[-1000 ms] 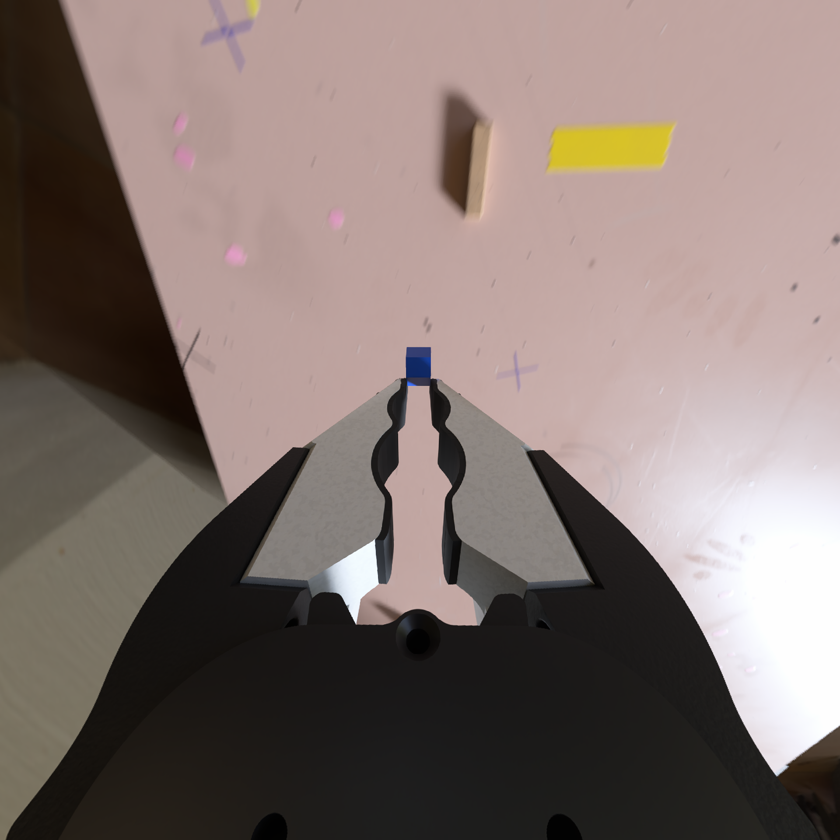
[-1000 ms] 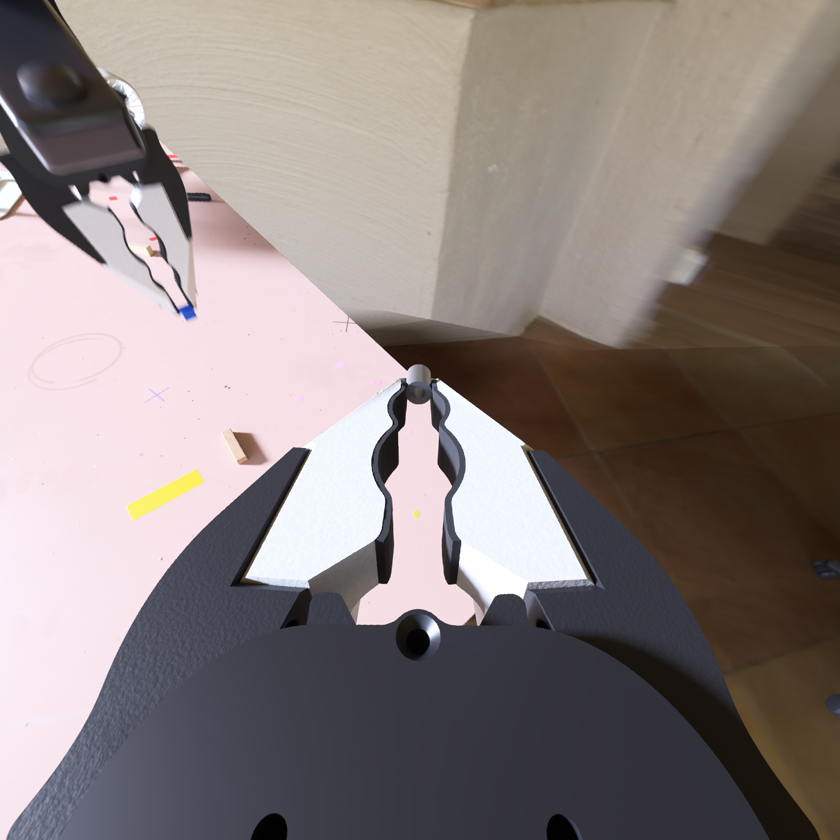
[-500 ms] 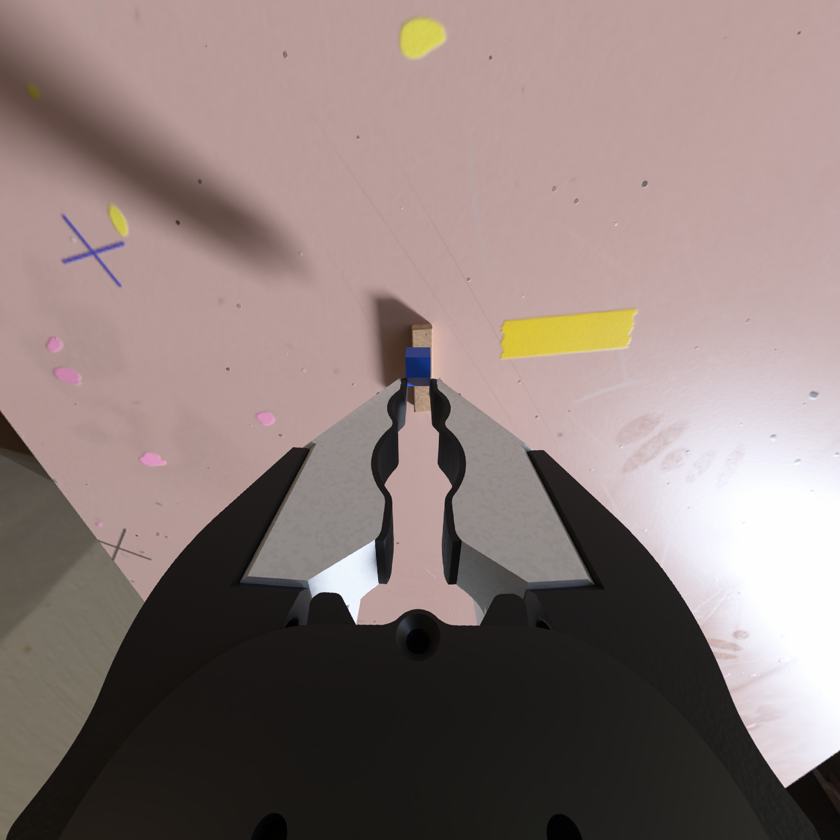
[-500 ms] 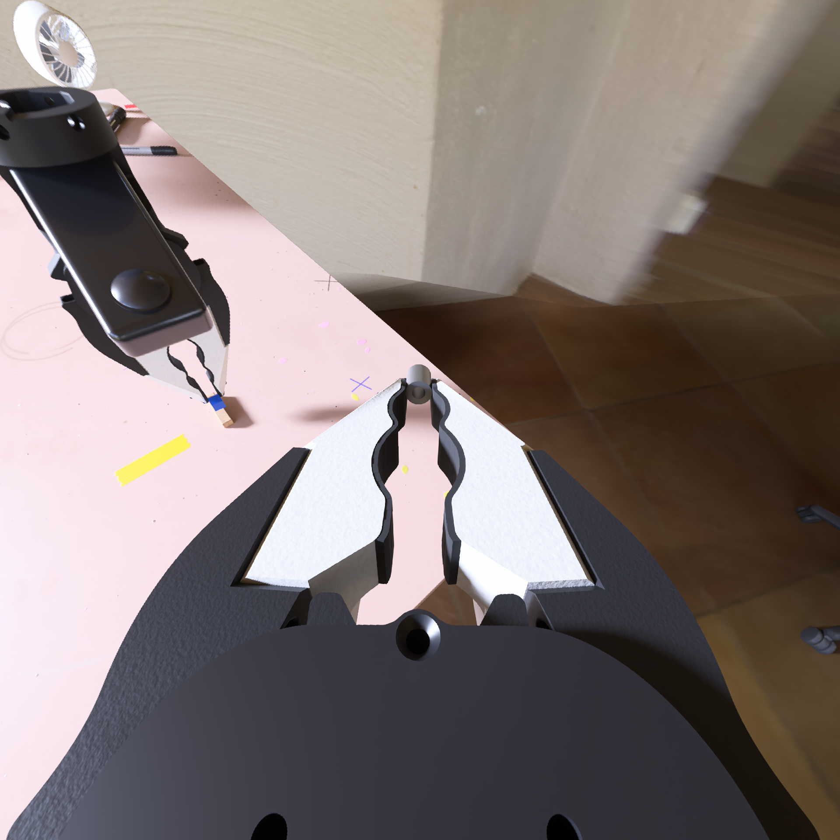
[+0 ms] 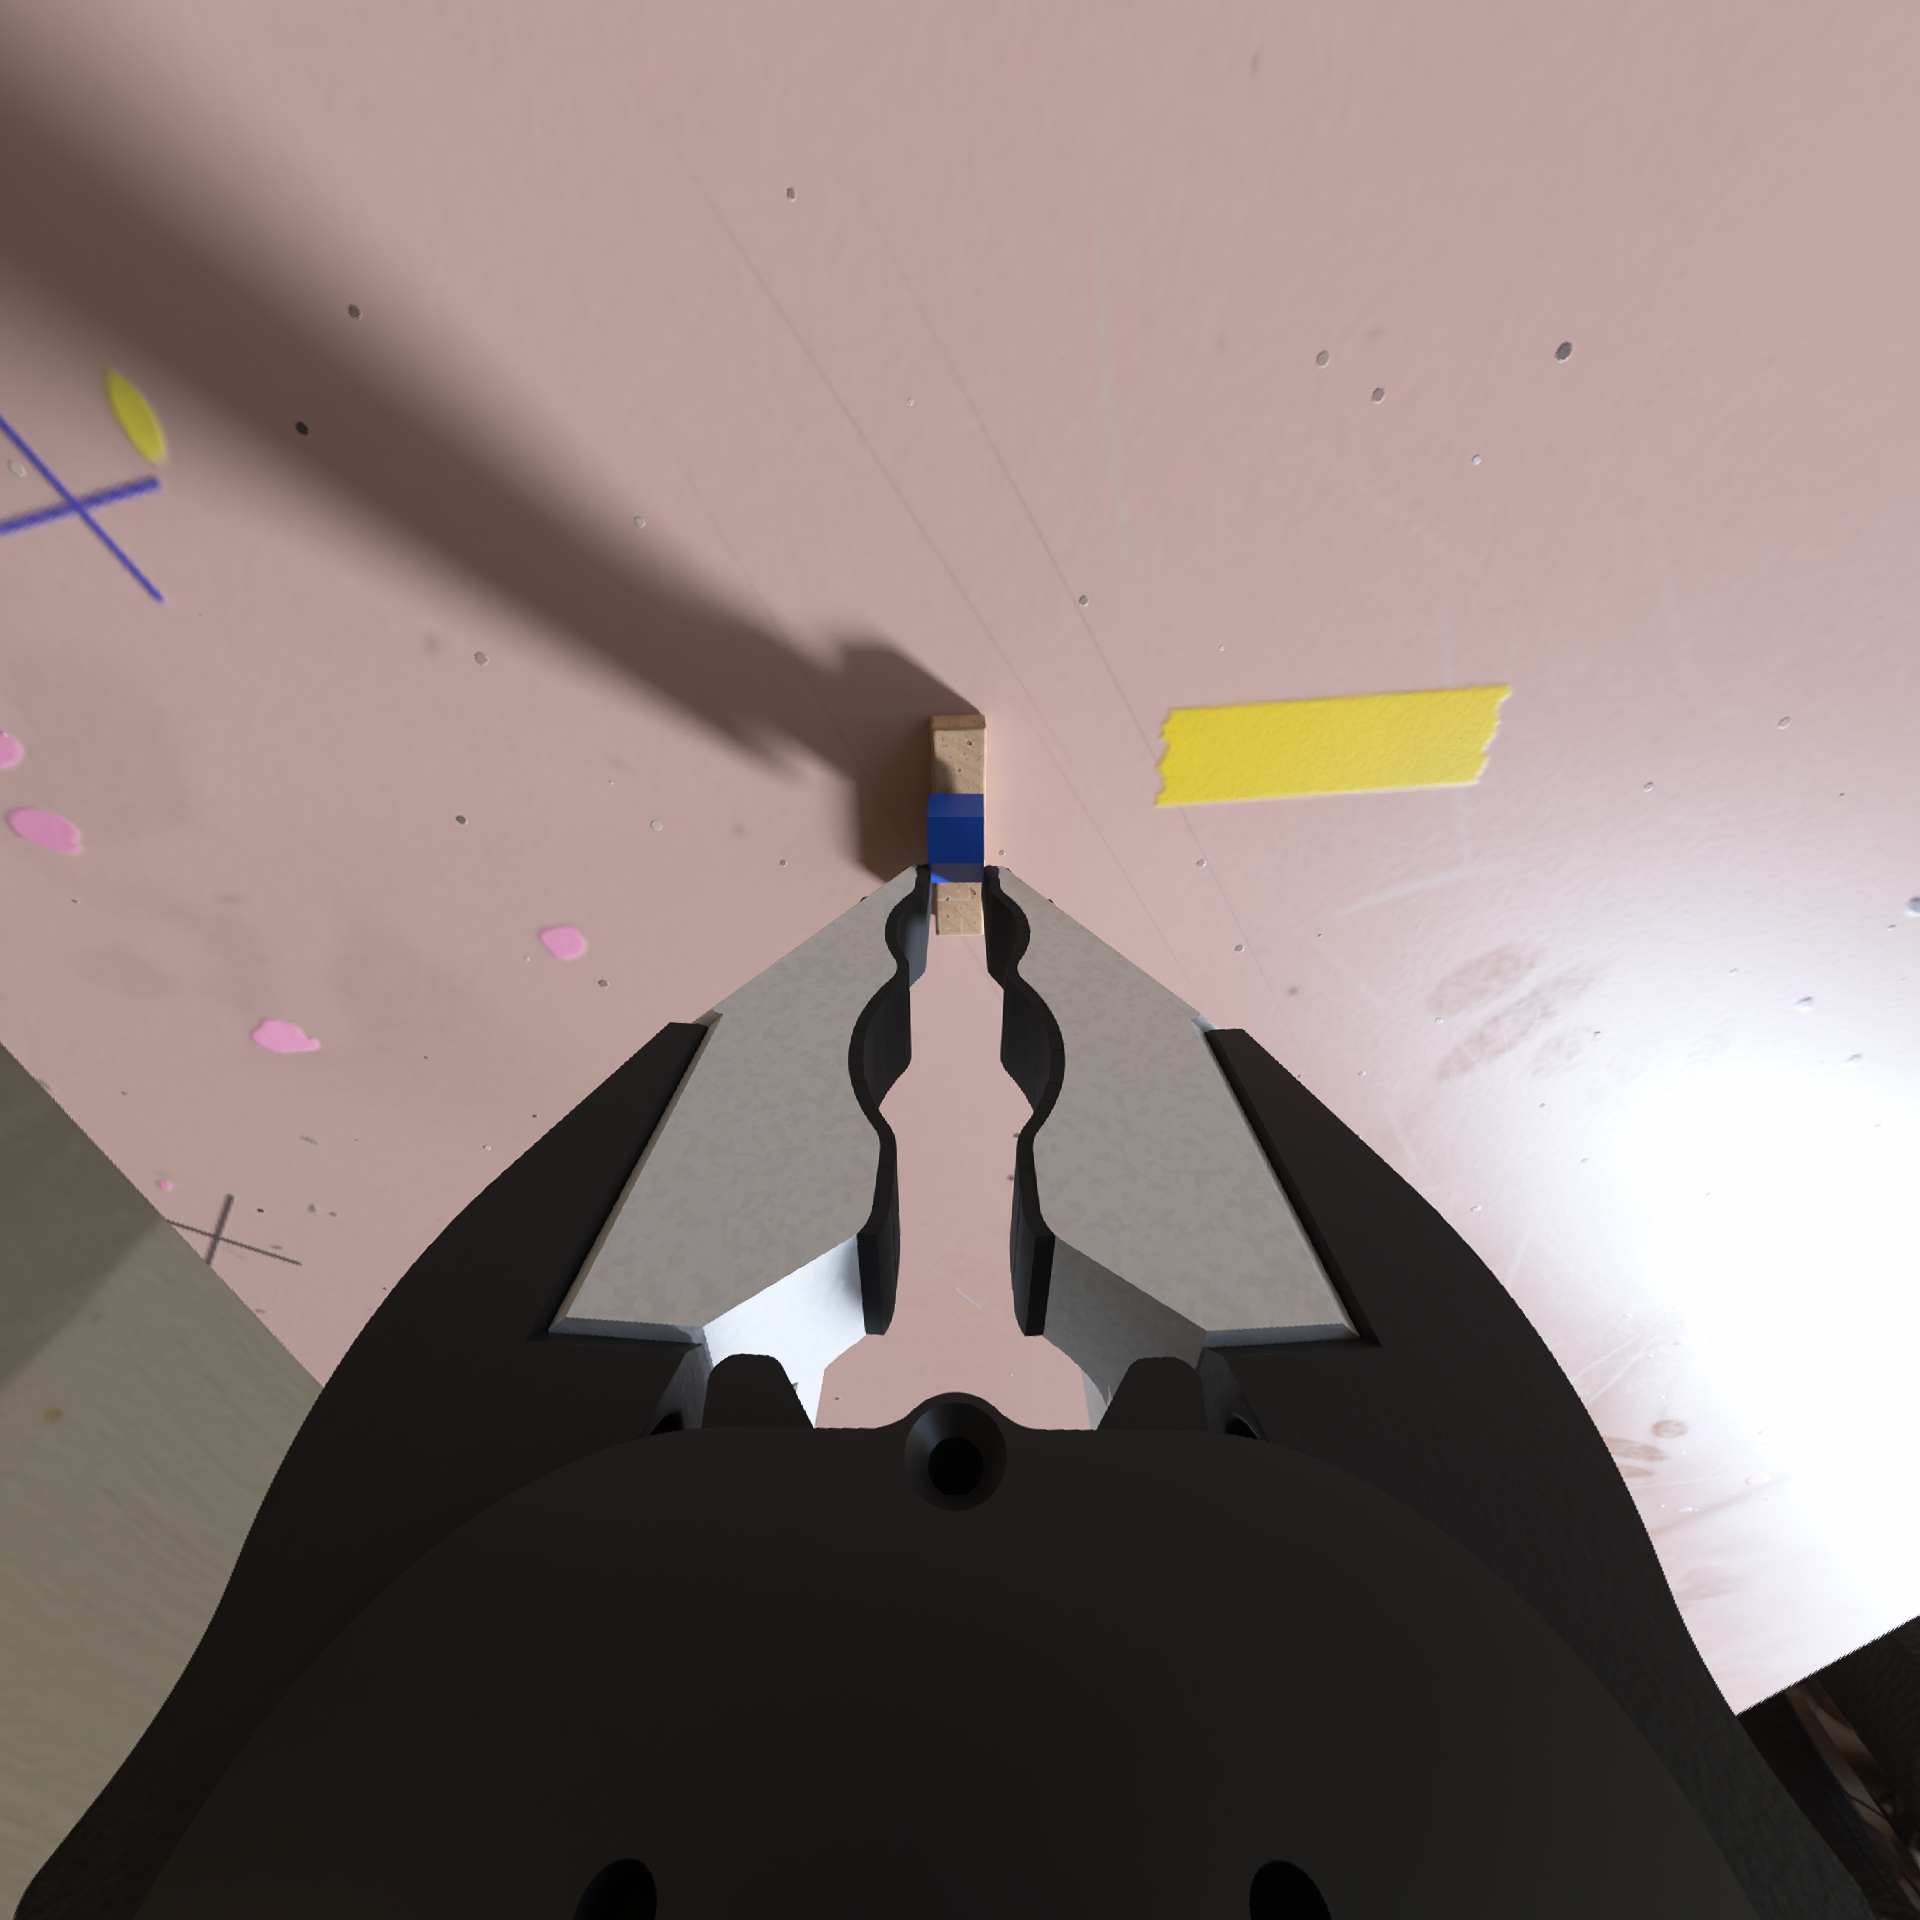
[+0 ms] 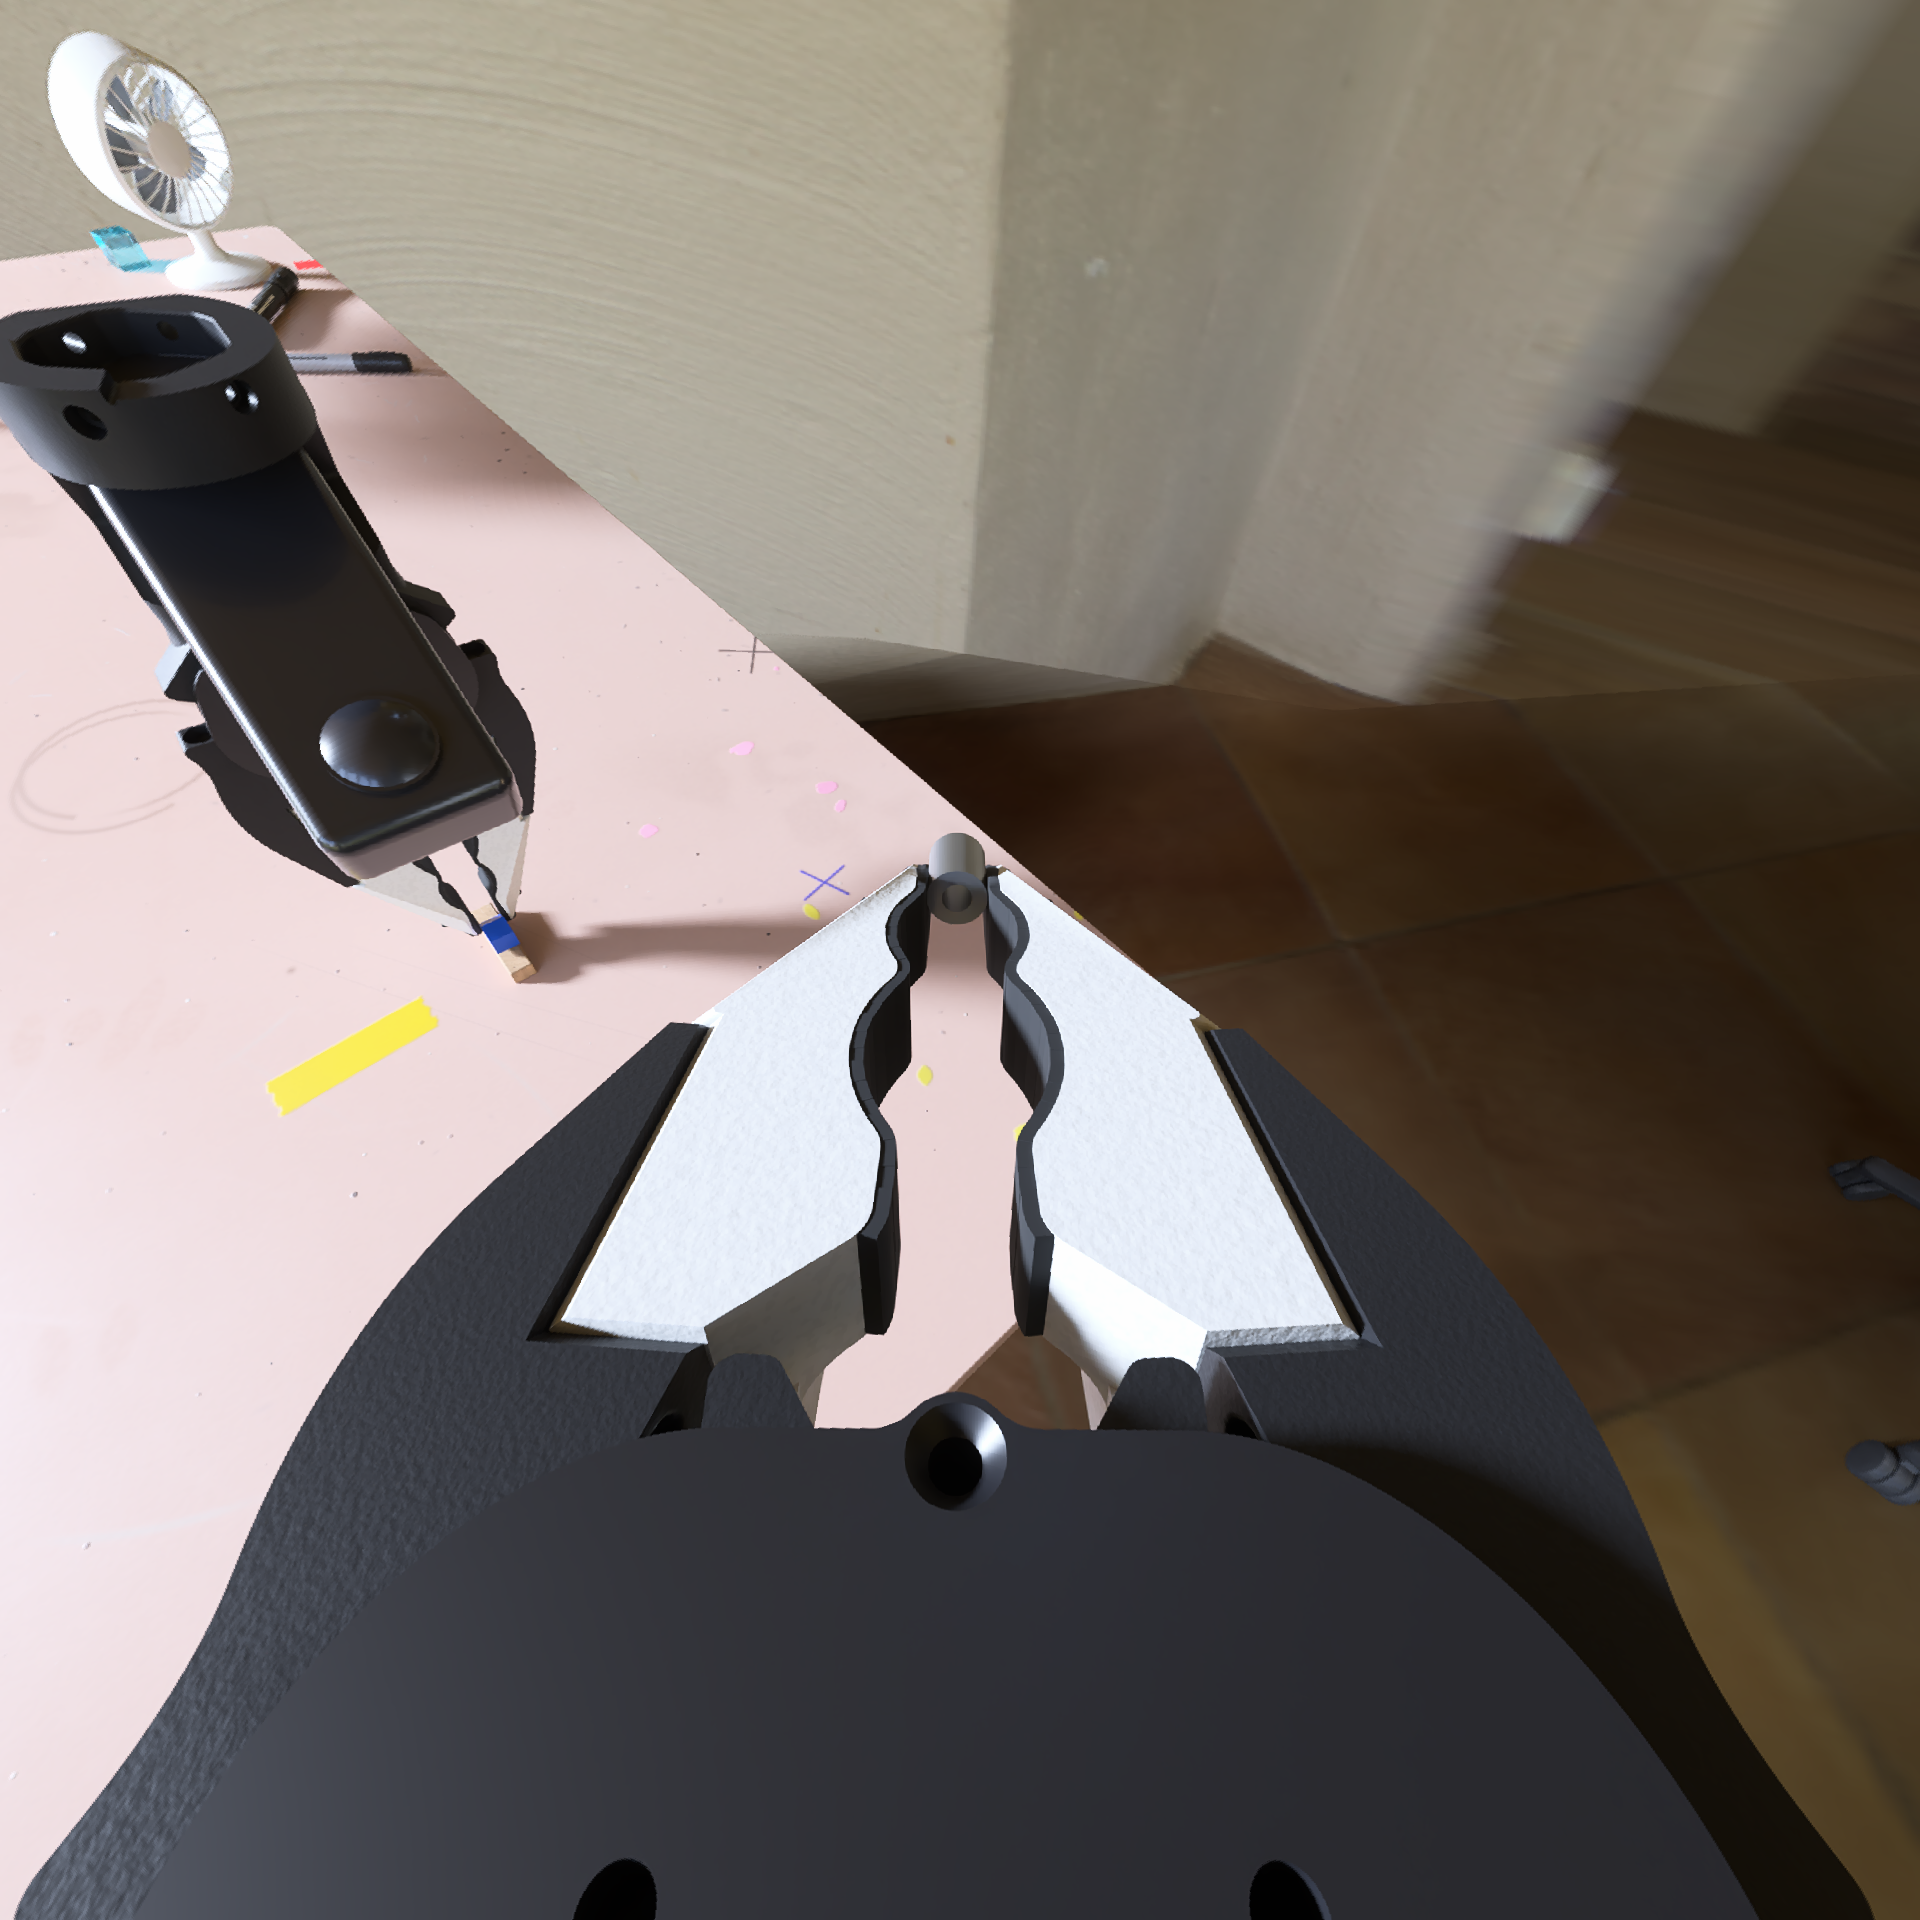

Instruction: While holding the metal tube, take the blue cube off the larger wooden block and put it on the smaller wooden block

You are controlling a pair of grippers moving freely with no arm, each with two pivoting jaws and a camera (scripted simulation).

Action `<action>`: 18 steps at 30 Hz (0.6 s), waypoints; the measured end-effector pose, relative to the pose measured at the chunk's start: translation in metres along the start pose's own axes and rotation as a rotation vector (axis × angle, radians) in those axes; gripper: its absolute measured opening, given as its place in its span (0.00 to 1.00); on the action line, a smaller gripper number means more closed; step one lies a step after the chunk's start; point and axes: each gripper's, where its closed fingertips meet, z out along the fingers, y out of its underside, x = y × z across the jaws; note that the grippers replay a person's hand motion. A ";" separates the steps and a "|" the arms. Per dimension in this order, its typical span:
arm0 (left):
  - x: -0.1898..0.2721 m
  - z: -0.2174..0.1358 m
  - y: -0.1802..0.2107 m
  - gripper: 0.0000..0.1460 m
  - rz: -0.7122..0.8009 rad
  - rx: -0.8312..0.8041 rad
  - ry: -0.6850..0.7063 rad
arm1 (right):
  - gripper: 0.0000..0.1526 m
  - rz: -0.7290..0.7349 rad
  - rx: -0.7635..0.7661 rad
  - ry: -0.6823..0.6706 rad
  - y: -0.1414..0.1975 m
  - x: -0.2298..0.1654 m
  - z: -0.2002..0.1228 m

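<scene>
My left gripper is shut on the blue cube and holds it right over the small wooden block, which lies on the pink table. Whether the cube touches the block I cannot tell. In the right wrist view the left gripper points down at the blue cube on the wooden block. My right gripper is shut on the short grey metal tube, held above the table's edge. The larger wooden block is out of view.
A yellow tape strip lies right of the block; it also shows in the right wrist view. A white fan, a blue item and a marker stand at the far end. A beige wall borders the table.
My left gripper has come down closer to the small wooden block with the blue cube held. My right gripper has shifted a little while keeping hold of the tube.
</scene>
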 end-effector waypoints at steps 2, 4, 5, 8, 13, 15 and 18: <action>0.000 0.000 0.001 0.06 -0.002 -0.002 0.000 | 0.06 0.002 -0.001 0.000 0.000 0.000 0.000; 0.000 0.001 0.001 0.06 -0.003 0.001 0.003 | 0.06 0.003 0.000 -0.001 0.001 0.000 0.000; 0.000 0.001 0.001 0.06 -0.004 0.005 0.004 | 0.06 0.004 -0.001 -0.001 0.001 0.001 0.001; 0.000 0.001 0.002 0.07 -0.014 0.019 0.012 | 0.06 0.005 -0.005 0.000 0.002 0.001 0.001; 0.001 -0.001 0.001 0.10 -0.032 0.053 0.022 | 0.06 0.004 -0.016 -0.014 0.003 -0.002 0.003; 0.000 -0.010 0.001 0.24 -0.062 0.102 0.029 | 0.06 0.000 -0.028 -0.029 0.004 -0.005 0.005; -0.008 -0.039 0.012 0.28 -0.115 0.200 -0.015 | 0.06 -0.026 -0.073 -0.080 0.008 -0.016 0.012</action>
